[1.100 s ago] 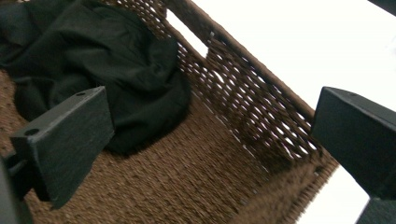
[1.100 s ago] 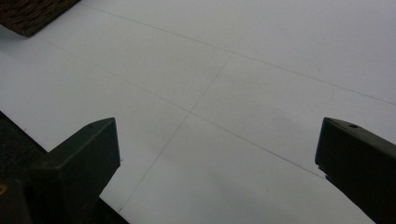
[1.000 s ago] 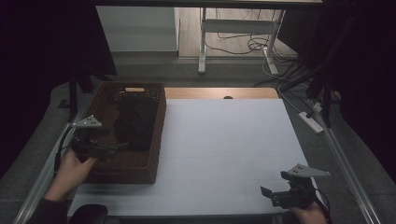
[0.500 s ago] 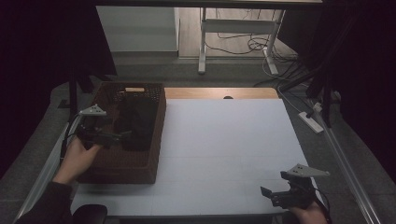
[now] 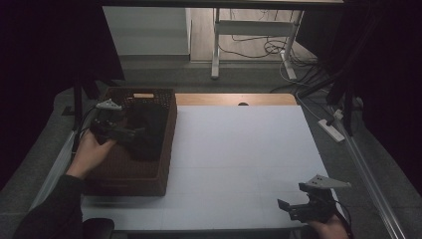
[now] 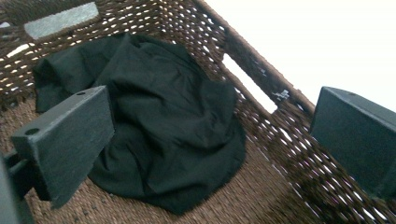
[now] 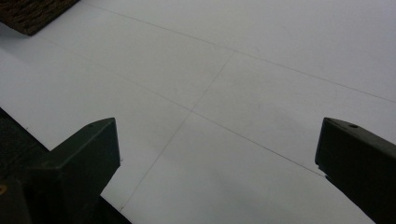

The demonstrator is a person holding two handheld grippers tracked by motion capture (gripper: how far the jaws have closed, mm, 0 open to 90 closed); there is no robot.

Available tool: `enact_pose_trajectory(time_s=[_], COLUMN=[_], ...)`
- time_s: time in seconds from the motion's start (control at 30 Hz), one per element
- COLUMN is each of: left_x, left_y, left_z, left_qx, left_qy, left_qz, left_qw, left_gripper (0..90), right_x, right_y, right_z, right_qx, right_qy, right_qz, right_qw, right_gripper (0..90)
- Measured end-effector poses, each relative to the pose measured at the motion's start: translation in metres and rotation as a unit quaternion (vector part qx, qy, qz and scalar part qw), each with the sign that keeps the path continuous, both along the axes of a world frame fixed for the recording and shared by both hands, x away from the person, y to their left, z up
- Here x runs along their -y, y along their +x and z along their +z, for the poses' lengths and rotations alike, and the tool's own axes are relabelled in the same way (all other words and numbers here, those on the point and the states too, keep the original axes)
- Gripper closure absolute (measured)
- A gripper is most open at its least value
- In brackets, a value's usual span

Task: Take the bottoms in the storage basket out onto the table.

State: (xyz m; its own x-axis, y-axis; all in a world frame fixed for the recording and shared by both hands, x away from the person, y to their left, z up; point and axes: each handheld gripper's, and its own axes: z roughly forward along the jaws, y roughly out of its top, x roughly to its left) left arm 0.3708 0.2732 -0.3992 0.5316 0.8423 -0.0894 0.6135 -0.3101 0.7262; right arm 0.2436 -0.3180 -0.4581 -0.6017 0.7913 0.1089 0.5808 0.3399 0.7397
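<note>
Inside one brown wicker basket (image 5: 124, 174) at the white worktop's (image 5: 239, 159) left edge lies one crumpled black cloth (image 6: 159, 126). Two claws show: the left claw (image 5: 130, 134) hangs over the basket, jaws spread wide and empty, the cloth just beyond and between them; the right claw (image 5: 284, 208), wide open and empty, sits well apart over bare worktop.

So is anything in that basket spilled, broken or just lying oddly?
Nothing spilled or broken. The black cloth lies crumpled in a heap inside the wicker basket rather than folded. The left hand-held gripper hangs open over it, not touching.
</note>
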Motion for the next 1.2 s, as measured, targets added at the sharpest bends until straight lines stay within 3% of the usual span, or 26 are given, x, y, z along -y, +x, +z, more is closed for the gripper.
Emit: enact_pose_trajectory(time_s=[0.2,0.43,0.7,0.87,1.1,1.2], left_x=[-0.002,0.004,0.011,0.014,0.012,0.017], left_y=[0.025,0.052,0.072,0.088,0.103,0.112], left_z=[-0.005,-0.012,-0.022,-0.032,-0.049,-0.064], left_qx=[-0.017,-0.030,-0.036,-0.050,-0.067,-0.076], left_qy=[-0.002,0.018,0.024,0.040,0.024,0.044], left_qz=[-0.003,-0.015,-0.013,-0.012,-0.010,-0.017], left_qw=[0.9999,0.9993,0.9990,0.9979,0.9974,0.9960], left_gripper=[0.0,0.0,0.0,0.0,0.0,0.0], right_x=[0.000,0.000,0.000,0.000,0.000,0.000], right_y=[0.000,0.001,0.001,0.001,0.001,0.001], right_z=[0.000,0.000,0.000,0.000,-0.001,-0.001], right_qx=[-0.001,-0.003,-0.005,-0.005,-0.006,-0.006], right_qy=[0.000,0.002,0.003,0.003,0.003,0.003], right_qz=[0.001,0.003,0.005,0.006,0.008,0.009], right_qw=[1.0000,1.0000,1.0000,1.0000,0.9999,0.9999], right_gripper=[0.3,0.3,0.3,0.3,0.3,0.3])
